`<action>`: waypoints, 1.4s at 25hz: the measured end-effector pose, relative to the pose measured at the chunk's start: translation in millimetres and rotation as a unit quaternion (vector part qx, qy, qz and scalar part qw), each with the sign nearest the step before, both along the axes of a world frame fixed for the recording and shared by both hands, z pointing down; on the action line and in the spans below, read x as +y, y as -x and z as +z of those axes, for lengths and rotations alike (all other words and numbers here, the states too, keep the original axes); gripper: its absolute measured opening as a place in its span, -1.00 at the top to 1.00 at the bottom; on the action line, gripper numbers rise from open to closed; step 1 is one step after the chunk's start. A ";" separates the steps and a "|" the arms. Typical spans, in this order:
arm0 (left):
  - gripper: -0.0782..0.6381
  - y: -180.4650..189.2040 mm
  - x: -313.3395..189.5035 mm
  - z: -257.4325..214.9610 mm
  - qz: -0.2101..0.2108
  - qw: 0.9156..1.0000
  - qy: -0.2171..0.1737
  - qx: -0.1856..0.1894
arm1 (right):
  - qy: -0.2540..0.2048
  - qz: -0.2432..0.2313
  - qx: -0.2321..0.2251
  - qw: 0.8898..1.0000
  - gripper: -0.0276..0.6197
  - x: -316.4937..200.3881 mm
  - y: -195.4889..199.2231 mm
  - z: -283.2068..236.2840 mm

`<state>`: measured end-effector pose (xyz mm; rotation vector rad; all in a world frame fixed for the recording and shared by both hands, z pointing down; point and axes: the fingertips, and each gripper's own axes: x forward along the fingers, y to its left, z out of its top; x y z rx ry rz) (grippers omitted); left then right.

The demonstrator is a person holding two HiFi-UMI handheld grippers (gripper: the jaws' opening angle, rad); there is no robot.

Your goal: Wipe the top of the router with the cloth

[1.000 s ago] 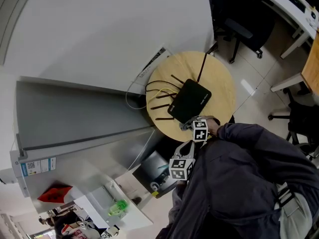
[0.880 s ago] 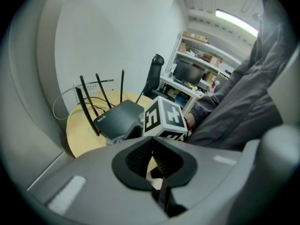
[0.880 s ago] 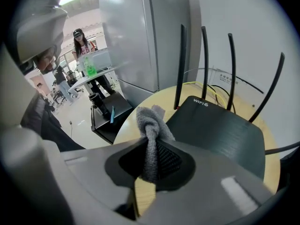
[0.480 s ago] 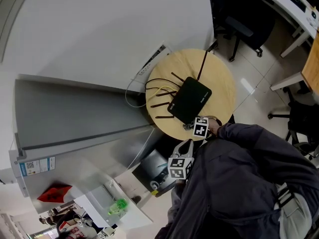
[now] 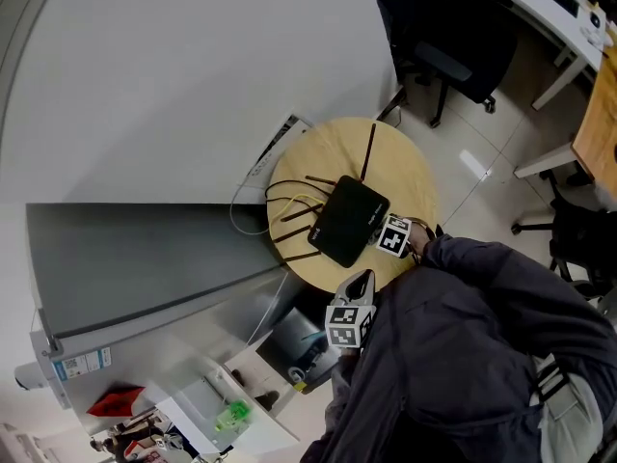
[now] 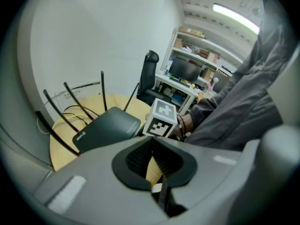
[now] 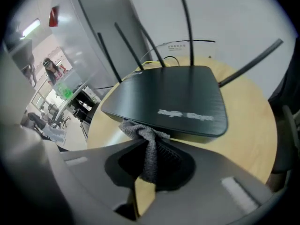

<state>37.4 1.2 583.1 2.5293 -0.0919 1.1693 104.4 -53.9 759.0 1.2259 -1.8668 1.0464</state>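
A black router [image 5: 347, 220] with several thin antennas lies on a round wooden table [image 5: 405, 177]. In the right gripper view the router [image 7: 173, 102] fills the middle, its top facing up. My right gripper [image 7: 147, 158] is shut on a grey cloth [image 7: 143, 137], whose bunched end touches the router's near edge. In the head view its marker cube [image 5: 393, 236] sits at the router's near right side. My left gripper [image 5: 359, 285] hangs below the table edge, jaws together and empty. From the left gripper [image 6: 154, 161] the router [image 6: 105, 128] and the table [image 6: 61, 144] show ahead.
Yellow and black cables [image 5: 289, 201] trail off the router toward the white wall. A grey partition [image 5: 145, 258] stands left of the table. Office chairs [image 5: 453, 46] and desks are at the upper right. A dark box [image 5: 289, 340] and a white shelf [image 5: 222, 413] lie below.
My right gripper has slid with the cloth from the router's near corner round to its right side. The head camera has shifted. The left gripper has stayed put.
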 end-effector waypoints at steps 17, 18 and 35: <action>0.78 -80.5 11.2 2.4 0.008 1.000 -0.009 0.004 | -0.001 0.005 0.011 1.000 0.81 11.9 -90.6 5.9; 0.78 -79.7 12.0 2.3 0.008 1.000 -0.009 0.004 | 0.000 -0.002 0.013 1.000 0.81 13.4 -88.1 5.8; 0.78 3.9 20.8 -5.0 -0.007 1.000 -0.001 0.022 | -0.177 -0.116 0.030 0.977 0.81 24.8 8.3 -150.5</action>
